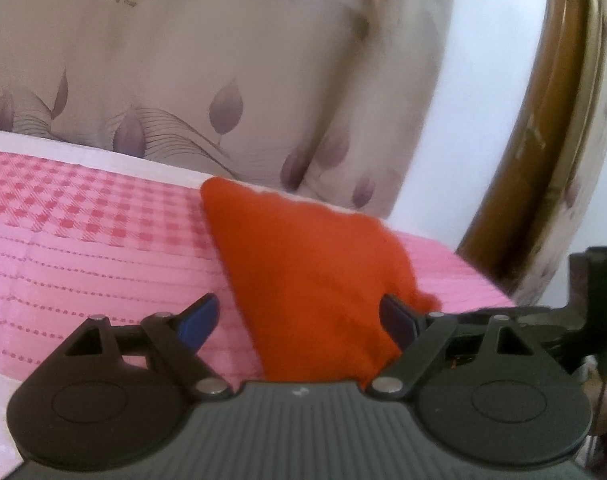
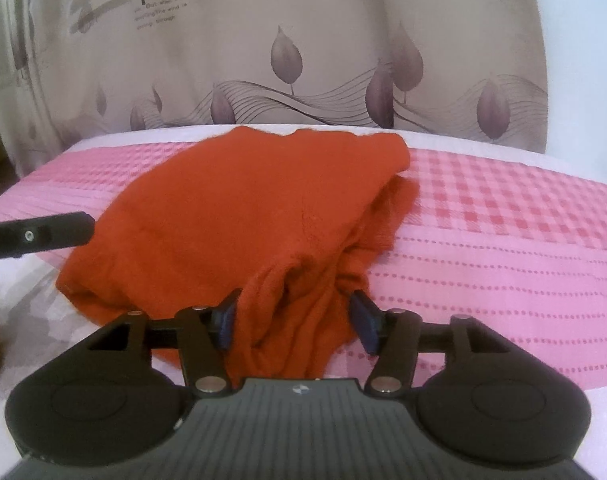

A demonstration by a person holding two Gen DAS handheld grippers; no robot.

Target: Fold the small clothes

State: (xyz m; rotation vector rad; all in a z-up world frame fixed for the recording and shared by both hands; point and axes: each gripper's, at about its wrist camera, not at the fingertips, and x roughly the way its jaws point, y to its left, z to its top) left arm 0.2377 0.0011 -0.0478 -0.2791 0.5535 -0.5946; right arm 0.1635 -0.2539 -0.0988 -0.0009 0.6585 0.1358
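Note:
An orange knitted garment [image 2: 243, 208] lies on the pink bed cover [image 2: 503, 260], flat at the far side and bunched into folds at its near edge. My right gripper [image 2: 296, 300] stands open astride that bunched edge; the folds lie loose between its blue pads. In the left wrist view the garment [image 1: 303, 260] shows as a flat slanted panel. My left gripper [image 1: 299, 308] is open wide over its near part, the right pad against the cloth's edge. A black finger [image 2: 43, 234] of the left gripper reaches in beside the garment's left side.
The pink checked and dotted bed cover [image 1: 83, 240] runs wide to either side of the garment. A beige curtain [image 2: 303, 40] with purple leaves hangs right behind the bed's far edge. A brown wooden frame [image 1: 543, 140] stands at the right, and part of the other gripper [image 1: 591, 300] shows below it.

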